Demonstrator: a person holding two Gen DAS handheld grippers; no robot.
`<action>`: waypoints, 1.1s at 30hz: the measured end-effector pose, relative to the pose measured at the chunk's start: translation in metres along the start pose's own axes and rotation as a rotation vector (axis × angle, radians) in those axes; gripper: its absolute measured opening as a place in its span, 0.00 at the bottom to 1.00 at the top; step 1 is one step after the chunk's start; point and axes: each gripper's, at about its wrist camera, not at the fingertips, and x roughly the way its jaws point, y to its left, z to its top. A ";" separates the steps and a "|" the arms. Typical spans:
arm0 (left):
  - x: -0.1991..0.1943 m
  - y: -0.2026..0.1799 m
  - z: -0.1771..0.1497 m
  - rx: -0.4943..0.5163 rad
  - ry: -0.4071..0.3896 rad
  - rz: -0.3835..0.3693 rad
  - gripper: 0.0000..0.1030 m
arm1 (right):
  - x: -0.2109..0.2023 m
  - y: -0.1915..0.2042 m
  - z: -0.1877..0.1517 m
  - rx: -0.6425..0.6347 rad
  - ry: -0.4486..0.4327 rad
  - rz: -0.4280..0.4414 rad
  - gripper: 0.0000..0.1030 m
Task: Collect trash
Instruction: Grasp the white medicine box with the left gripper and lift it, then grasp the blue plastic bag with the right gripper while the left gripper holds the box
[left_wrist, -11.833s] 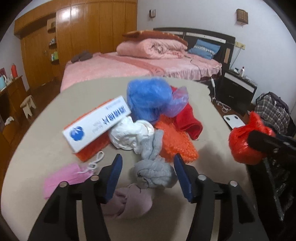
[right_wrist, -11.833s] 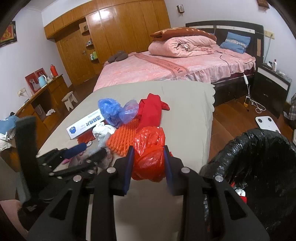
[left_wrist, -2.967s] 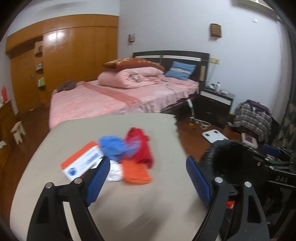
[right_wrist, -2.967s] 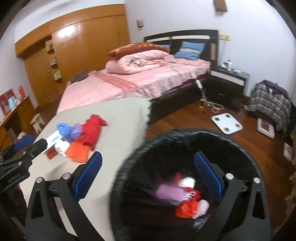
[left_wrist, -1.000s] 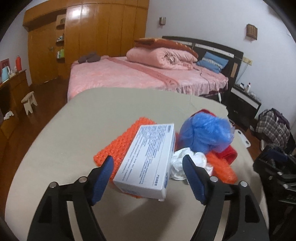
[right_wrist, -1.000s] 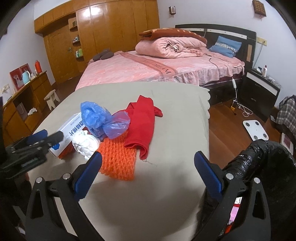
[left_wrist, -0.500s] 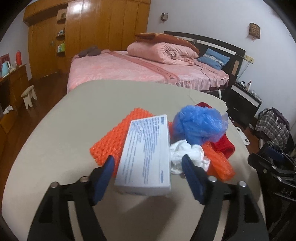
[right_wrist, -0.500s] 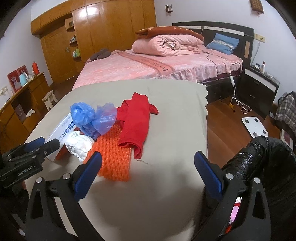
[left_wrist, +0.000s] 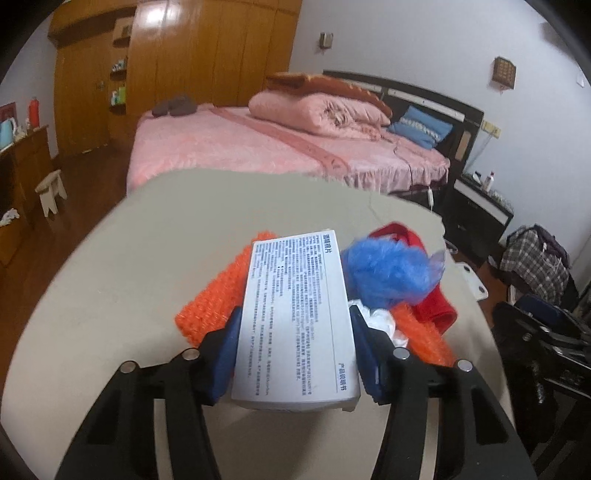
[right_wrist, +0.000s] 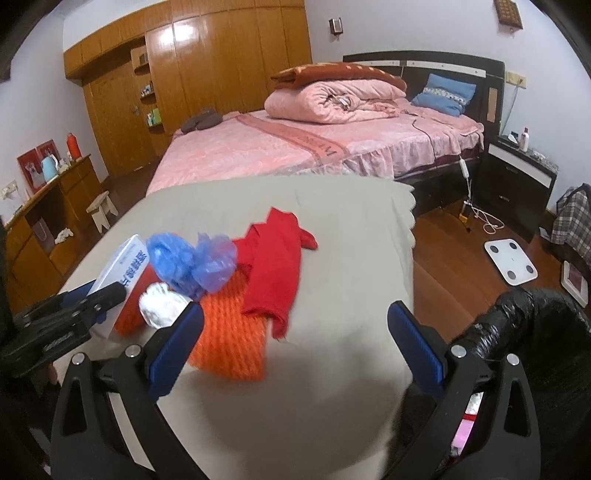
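Observation:
My left gripper (left_wrist: 295, 332) is shut on a white printed box (left_wrist: 297, 314) and holds it over the beige table (left_wrist: 110, 295). The box also shows in the right wrist view (right_wrist: 123, 271), with the left gripper (right_wrist: 92, 299) around it. Beside it lie a blue plastic bag (left_wrist: 391, 273), a white crumpled wad (left_wrist: 380, 319), an orange mesh (left_wrist: 214, 295) and a red cloth (left_wrist: 432, 302). My right gripper (right_wrist: 295, 347) is wide open and empty, above the table in front of the orange mesh (right_wrist: 232, 332) and red cloth (right_wrist: 273, 269).
A bin lined with a black bag (right_wrist: 532, 332) stands at the table's right edge, with trash inside. A pink bed (right_wrist: 314, 144) lies behind the table. A white scale (right_wrist: 511, 262) lies on the wooden floor at right.
My left gripper has closed on the white box, which now sits square between the fingers. The right gripper has shifted slightly closer to the pile.

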 end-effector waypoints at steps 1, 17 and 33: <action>-0.004 0.002 0.001 -0.006 -0.010 0.007 0.54 | 0.001 0.003 0.003 -0.003 -0.008 0.009 0.94; -0.018 0.043 0.021 -0.026 -0.083 0.147 0.54 | 0.049 0.068 0.035 -0.079 -0.015 0.122 0.87; -0.024 0.039 0.027 -0.021 -0.099 0.148 0.54 | 0.061 0.087 0.035 -0.154 0.063 0.254 0.27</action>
